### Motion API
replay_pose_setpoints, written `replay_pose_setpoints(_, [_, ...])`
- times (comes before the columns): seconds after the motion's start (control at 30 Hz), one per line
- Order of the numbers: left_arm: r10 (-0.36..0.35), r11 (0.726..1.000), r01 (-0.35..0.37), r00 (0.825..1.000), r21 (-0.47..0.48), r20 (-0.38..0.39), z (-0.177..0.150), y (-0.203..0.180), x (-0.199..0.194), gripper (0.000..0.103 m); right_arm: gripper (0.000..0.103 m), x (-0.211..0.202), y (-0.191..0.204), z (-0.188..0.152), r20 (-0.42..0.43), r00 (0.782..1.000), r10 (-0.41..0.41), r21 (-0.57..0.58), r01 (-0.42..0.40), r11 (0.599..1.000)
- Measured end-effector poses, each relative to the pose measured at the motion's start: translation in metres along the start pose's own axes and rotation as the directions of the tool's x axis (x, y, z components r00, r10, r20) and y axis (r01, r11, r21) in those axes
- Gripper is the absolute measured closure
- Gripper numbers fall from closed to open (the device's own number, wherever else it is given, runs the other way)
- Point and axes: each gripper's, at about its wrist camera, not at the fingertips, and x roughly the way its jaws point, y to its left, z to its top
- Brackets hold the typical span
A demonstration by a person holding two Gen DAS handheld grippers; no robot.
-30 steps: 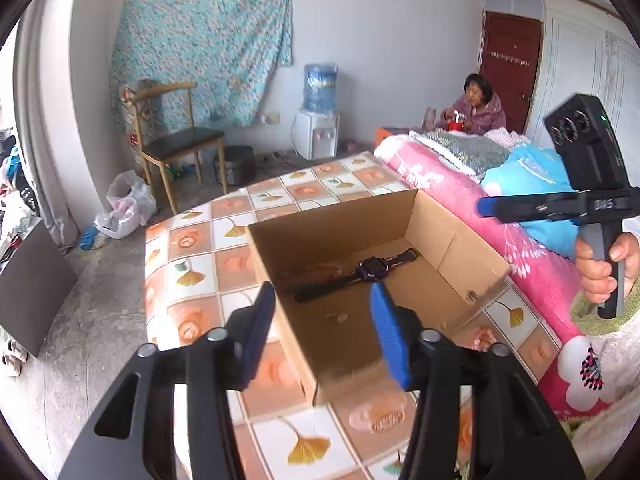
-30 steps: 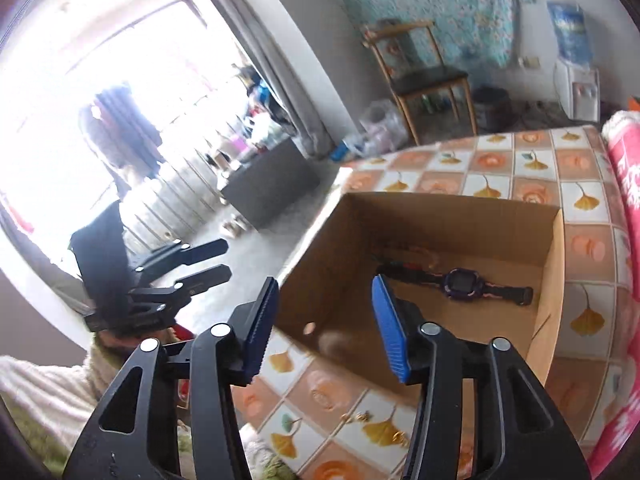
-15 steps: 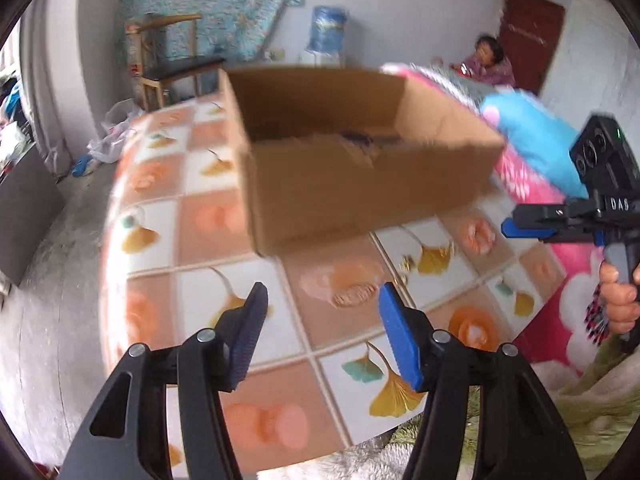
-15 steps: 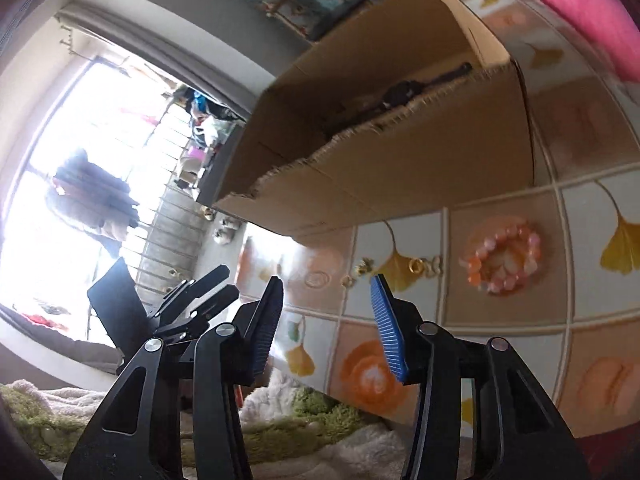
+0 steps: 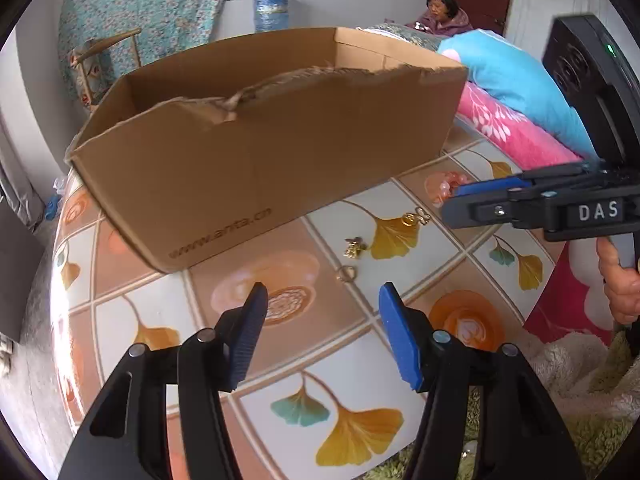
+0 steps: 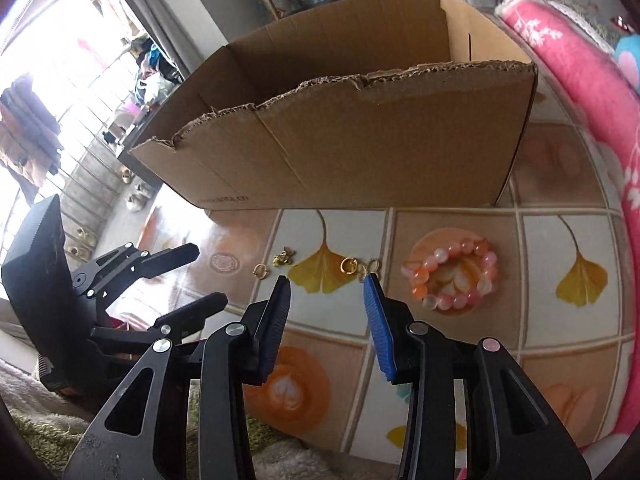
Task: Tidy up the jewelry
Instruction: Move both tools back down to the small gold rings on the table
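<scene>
An open cardboard box (image 5: 260, 160) (image 6: 352, 148) stands on the tiled-pattern table; its inside is hidden from both views. In front of it lie small gold pieces: a charm (image 5: 354, 247) (image 6: 284, 257), a ring (image 5: 346, 273) (image 6: 261, 270), and a gold ring with a clasp (image 5: 414, 218) (image 6: 352, 266). A pink bead bracelet (image 6: 454, 278) (image 5: 444, 186) lies to their right. My left gripper (image 5: 320, 320) is open and empty, low over the table near the ring. My right gripper (image 6: 326, 300) is open and empty, just short of the gold ring with the clasp.
A pink and blue quilt (image 5: 516, 100) borders the table on the right. The table's near edge meets a fluffy green-white cloth (image 6: 280, 452). A wooden chair (image 5: 104, 60), a water dispenser (image 5: 271, 10) and a seated person (image 5: 440, 12) are in the background.
Both grippers have dropped from above the box down to table level in front of it. The watch inside the box is now out of sight; the loose jewelry has come into view.
</scene>
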Motion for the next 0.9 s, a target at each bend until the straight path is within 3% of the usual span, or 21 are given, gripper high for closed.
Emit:
replay_pose_setpoints(0.4, [-0.01, 0.999, 0.011, 1.0, 0.05, -0.01, 0.011, -0.012, 0.019, 0.047, 0.072, 0.012, 0.002, 0.011, 0.001, 1.0, -0.005, -0.048, 0.005, 0.999])
replay_pose_setpoints(0.53, [-0.001, 0.998, 0.003, 1.0, 0.06, -0.022, 0.015, -0.012, 0.024, 0.051, 0.072, 0.016, 0.0, 0.012, -0.004, 1.0, 0.025, -0.029, -0.025, 0.999])
replay_pose_setpoints(0.9, [0.005, 0.997, -0.001, 0.998, 0.073, -0.066, 0.014, -0.011, 0.034, 0.083, 0.073, 0.017, 0.003, 0.016, 0.012, 0.997, 0.078, -0.047, -0.077, 0.996])
